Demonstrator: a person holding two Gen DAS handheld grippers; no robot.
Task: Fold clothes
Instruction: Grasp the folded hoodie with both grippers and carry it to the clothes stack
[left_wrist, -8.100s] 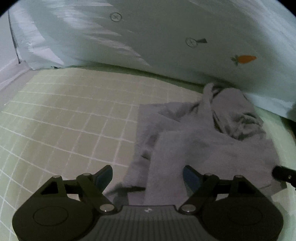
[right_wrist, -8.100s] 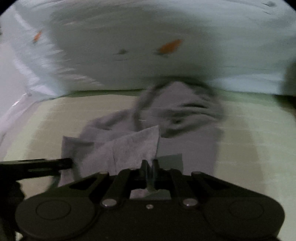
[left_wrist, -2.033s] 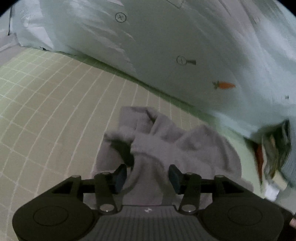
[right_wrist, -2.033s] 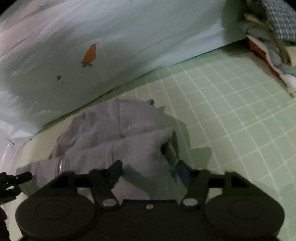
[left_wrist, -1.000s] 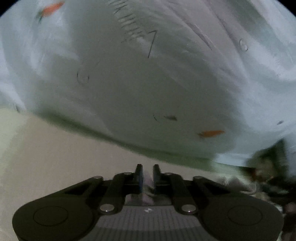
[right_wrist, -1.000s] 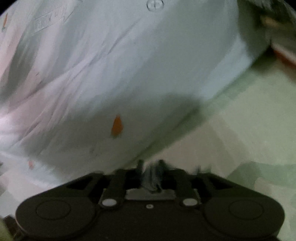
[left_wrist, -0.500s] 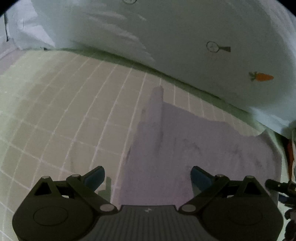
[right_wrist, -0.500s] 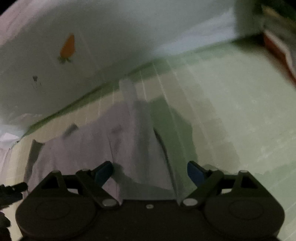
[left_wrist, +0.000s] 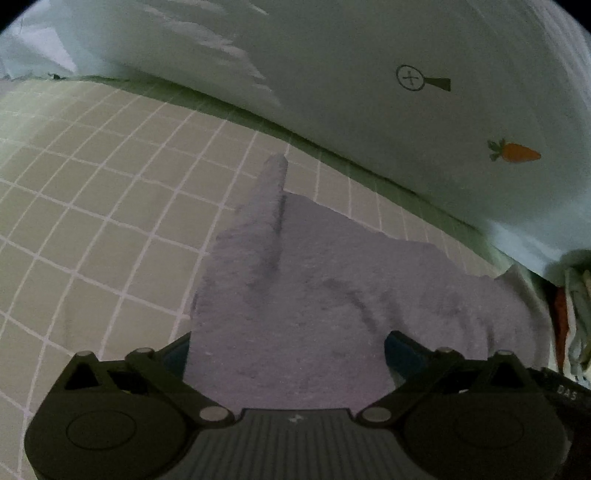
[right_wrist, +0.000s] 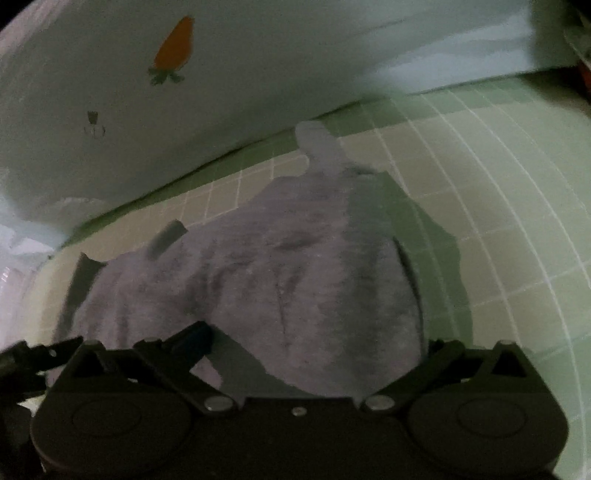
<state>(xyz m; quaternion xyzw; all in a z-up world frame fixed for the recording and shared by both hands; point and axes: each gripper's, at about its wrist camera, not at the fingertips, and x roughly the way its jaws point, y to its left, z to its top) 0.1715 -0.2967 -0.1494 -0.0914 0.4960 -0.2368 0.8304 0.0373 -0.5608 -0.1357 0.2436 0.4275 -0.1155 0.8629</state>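
A grey garment lies spread flat on the green checked sheet, with a narrow strip of it reaching toward the far bedding. It also shows in the right wrist view. My left gripper is open, its fingers wide apart over the garment's near edge. My right gripper is open over the garment's other near edge. Neither holds anything. The left gripper shows at the left edge of the right wrist view.
A pale quilt with carrot prints lies bunched along the far side of the sheet. A stack of folded clothes sits at the right edge of the left wrist view.
One second ago both grippers were shut on the garment and lifted. They have since opened, and the garment now lies spread flat. Both grippers have dropped a little closer to it.
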